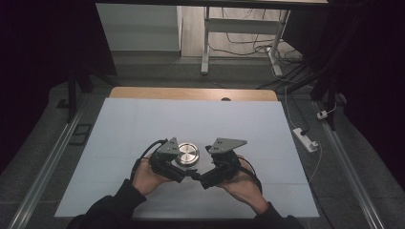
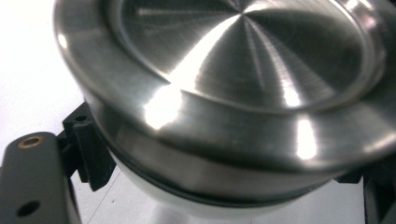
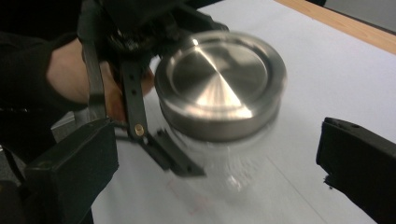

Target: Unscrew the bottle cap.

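White matte table [image 1: 143,124]; left tool [image 1: 187,172] grips brushed-steel round lid [image 1: 187,154].

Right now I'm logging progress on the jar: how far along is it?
Done: the left tongs are clamped on the glass jar just below its steel lid. In hand: the right tongs are open, their jaws either side of the jar, not touching. Left: the lid is on; gripping and removing it would probably come next.

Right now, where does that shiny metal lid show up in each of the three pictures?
High view: metal lid sits centre, between the two grippers.
Left gripper view: lid looms across the upper frame, very close.
Right gripper view: lid is upper centre, topping a clear jar.
Shared landmark: the white table sheet.
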The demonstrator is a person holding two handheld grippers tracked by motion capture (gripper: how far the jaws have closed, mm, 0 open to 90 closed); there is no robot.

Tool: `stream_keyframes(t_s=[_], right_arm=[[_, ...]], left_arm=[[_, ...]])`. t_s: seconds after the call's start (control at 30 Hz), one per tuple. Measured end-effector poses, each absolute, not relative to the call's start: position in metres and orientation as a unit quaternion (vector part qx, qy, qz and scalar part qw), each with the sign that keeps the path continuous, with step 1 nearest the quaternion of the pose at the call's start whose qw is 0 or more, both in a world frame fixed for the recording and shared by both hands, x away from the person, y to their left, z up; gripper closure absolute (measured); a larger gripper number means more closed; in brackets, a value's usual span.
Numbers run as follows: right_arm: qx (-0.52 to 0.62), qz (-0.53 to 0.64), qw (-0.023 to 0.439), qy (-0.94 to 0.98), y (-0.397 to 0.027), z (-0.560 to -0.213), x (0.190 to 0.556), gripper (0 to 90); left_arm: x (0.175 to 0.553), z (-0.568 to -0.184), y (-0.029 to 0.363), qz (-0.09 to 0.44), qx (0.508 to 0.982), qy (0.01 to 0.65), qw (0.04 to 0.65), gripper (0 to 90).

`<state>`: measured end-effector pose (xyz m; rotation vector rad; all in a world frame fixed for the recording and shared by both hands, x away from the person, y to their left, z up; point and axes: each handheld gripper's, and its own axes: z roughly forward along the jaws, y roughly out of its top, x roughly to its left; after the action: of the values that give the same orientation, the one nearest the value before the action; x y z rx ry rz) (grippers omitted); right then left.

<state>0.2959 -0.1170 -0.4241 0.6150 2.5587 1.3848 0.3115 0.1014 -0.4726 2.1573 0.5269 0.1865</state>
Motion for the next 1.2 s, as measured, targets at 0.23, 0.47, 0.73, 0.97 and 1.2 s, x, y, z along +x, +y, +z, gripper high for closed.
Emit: stream_keyframes(t_s=[0.23,0.47,0.73,0.97,1.2], right_arm=[[0.199,0.468,0.087,0.857,-0.102,-0.422,0.301,0.0],[0.198,0.46,0.096,0.86,-0.088,-0.426,0.312,4.2],[0.149,0.459,0.077,0.873,-0.086,-0.429,0.315,18.6],[0.061,0.473,-0.001,0.879,-0.099,-0.426,0.32,18.7],[-0.023,0.484,-0.067,0.872,-0.107,-0.428,0.323,17.3]], left_arm=[[0.311,-0.472,0.101,0.075,0.868,0.214,0.442,15.2],[0.309,-0.472,0.099,0.072,0.873,0.2,0.439,15.2],[0.308,-0.471,0.098,0.054,0.883,0.167,0.436,15.3],[0.304,-0.468,0.097,0.01,0.89,0.091,0.448,15.3],[0.3,-0.47,0.093,-0.019,0.886,0.05,0.46,15.2]])
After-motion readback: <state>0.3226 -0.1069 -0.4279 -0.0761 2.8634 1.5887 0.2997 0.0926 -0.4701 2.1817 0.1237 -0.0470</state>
